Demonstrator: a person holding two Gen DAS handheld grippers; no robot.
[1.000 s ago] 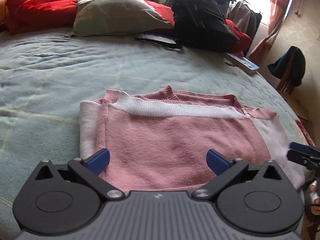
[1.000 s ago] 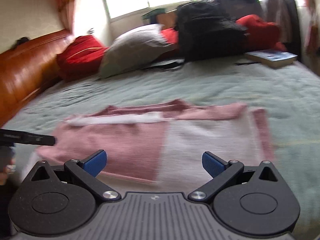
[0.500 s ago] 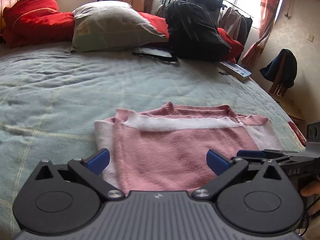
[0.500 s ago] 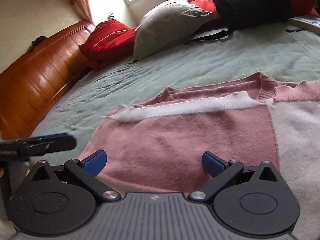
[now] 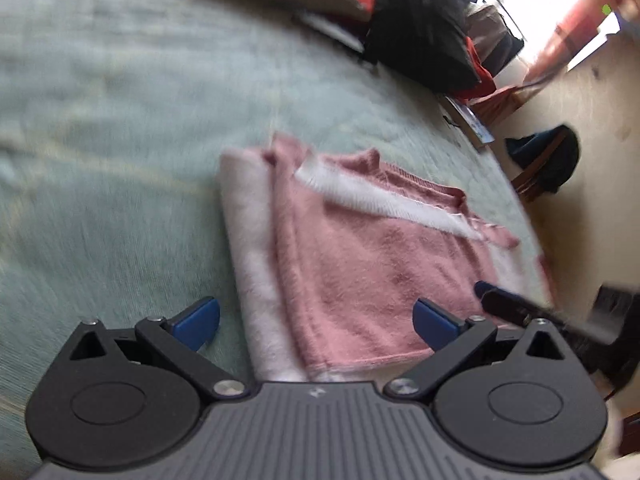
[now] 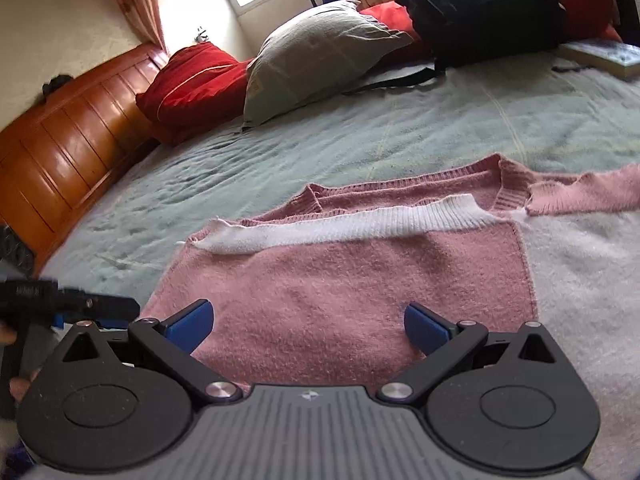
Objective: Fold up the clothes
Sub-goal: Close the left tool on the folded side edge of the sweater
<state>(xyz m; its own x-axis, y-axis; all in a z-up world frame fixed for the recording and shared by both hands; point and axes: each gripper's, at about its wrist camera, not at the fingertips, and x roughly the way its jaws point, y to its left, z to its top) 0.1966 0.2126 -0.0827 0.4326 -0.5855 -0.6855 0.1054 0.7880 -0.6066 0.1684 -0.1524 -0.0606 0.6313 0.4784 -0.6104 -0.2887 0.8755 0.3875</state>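
A pink and white knitted sweater [image 5: 360,256] lies partly folded on the green bedspread [image 5: 120,120], its white ribbed band [image 6: 360,224] across the top. My left gripper [image 5: 316,320] hovers open over the sweater's near left corner, with nothing between its blue pads. My right gripper [image 6: 306,326] is open too, just above the pink panel [image 6: 340,288] near its front hem. Each gripper shows at the edge of the other's view: the right one [image 5: 520,308] at the sweater's right side, the left one [image 6: 72,304] at its left side.
At the head of the bed lie a grey pillow [image 6: 320,48], red cushions [image 6: 196,76], a black backpack [image 6: 476,4] and a book [image 6: 608,56]. A wooden headboard [image 6: 60,152] runs along the left. A chair with dark clothing [image 5: 552,160] stands beside the bed.
My left gripper has swung left and tilted, so its view is blurred and the sweater's left edge now lies between its fingers. My right gripper has shifted slightly nearer the pink panel. Both stayed open.
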